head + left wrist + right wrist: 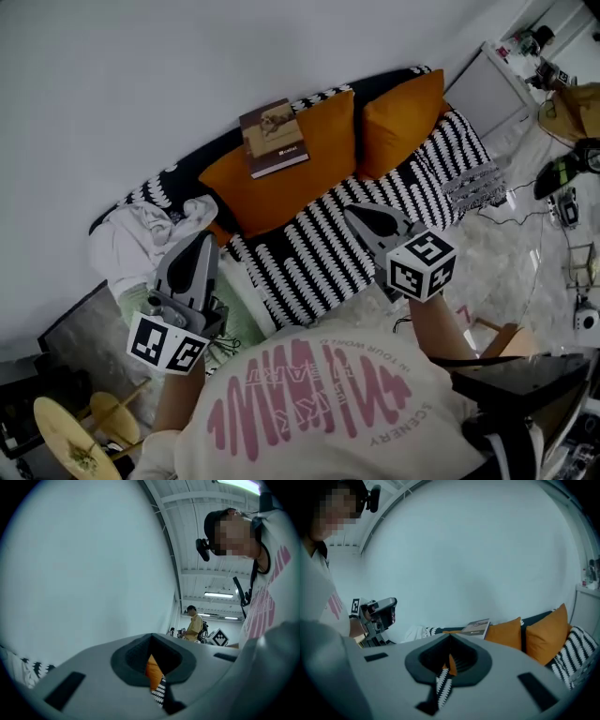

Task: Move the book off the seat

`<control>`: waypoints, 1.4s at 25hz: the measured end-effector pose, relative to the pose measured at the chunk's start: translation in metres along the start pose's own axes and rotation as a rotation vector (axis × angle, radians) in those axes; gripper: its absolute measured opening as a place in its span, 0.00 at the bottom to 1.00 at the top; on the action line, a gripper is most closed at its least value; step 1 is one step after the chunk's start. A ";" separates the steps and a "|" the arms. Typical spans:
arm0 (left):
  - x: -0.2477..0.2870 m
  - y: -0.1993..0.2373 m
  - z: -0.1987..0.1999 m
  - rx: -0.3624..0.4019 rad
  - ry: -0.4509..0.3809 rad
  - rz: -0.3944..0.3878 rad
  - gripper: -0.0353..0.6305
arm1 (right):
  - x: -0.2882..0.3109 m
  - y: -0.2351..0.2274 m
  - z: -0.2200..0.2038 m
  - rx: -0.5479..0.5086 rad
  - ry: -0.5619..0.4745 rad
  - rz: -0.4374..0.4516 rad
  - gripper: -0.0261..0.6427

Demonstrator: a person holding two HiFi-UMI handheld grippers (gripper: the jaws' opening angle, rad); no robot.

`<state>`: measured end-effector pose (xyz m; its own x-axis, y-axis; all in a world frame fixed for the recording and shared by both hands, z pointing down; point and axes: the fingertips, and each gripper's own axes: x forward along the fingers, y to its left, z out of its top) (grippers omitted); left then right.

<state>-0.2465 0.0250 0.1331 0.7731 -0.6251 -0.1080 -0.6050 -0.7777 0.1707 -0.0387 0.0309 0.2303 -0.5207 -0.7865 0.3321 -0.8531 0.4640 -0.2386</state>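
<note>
1. Jaws, head view: left gripper (201,244) and right gripper (357,215) both have their jaws closed with nothing in them, and both are well short of the target. The brown rectangular paperback book (274,138) lies cover-up on top of the left square orange fabric cushion (281,192), at the back of the black-and-white patterned fabric sofa (319,258), close to the white wall (141,75). Its long axis runs from the wall toward the seat front, slightly skewed. The short edges run along the sofa back.
2. Left gripper view: left gripper (152,637) closed and empty. Only slivers of orange cushion and patterned cover show past the tips; the book is not in view.
3. Right gripper view: right gripper (449,637) closed and empty. The book (476,627) sits above and beyond the tips, propped on the cushion's top edge, cover sloping toward the camera.
4. Step, as I judge it: reach. Open the right jaws before arriving and come in at the near short edge. Pinch across the thickness, then lift rather than drag, since the cushion will likely give under any push.
</note>
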 end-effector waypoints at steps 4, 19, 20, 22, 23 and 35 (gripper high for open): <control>0.013 0.007 -0.006 -0.012 0.004 -0.019 0.06 | 0.012 -0.002 0.002 -0.011 0.018 0.000 0.05; -0.013 0.016 -0.010 0.014 -0.004 0.274 0.06 | 0.058 -0.046 0.007 -0.019 0.056 0.161 0.05; -0.016 0.014 -0.010 0.023 -0.004 0.305 0.06 | 0.062 -0.051 0.009 -0.017 0.053 0.173 0.05; -0.023 0.008 -0.006 0.038 -0.020 0.373 0.06 | 0.071 -0.059 0.010 -0.009 0.057 0.205 0.05; -0.027 0.005 -0.002 0.042 -0.032 0.407 0.06 | 0.076 -0.063 0.010 -0.003 0.064 0.224 0.05; -0.063 -0.035 -0.006 0.070 -0.056 0.732 0.06 | 0.129 -0.105 0.004 0.141 0.107 0.378 0.05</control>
<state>-0.2726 0.0919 0.1398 0.1567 -0.9868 -0.0409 -0.9746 -0.1612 0.1556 -0.0161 -0.1214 0.2943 -0.8033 -0.5210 0.2885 -0.5920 0.6457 -0.4823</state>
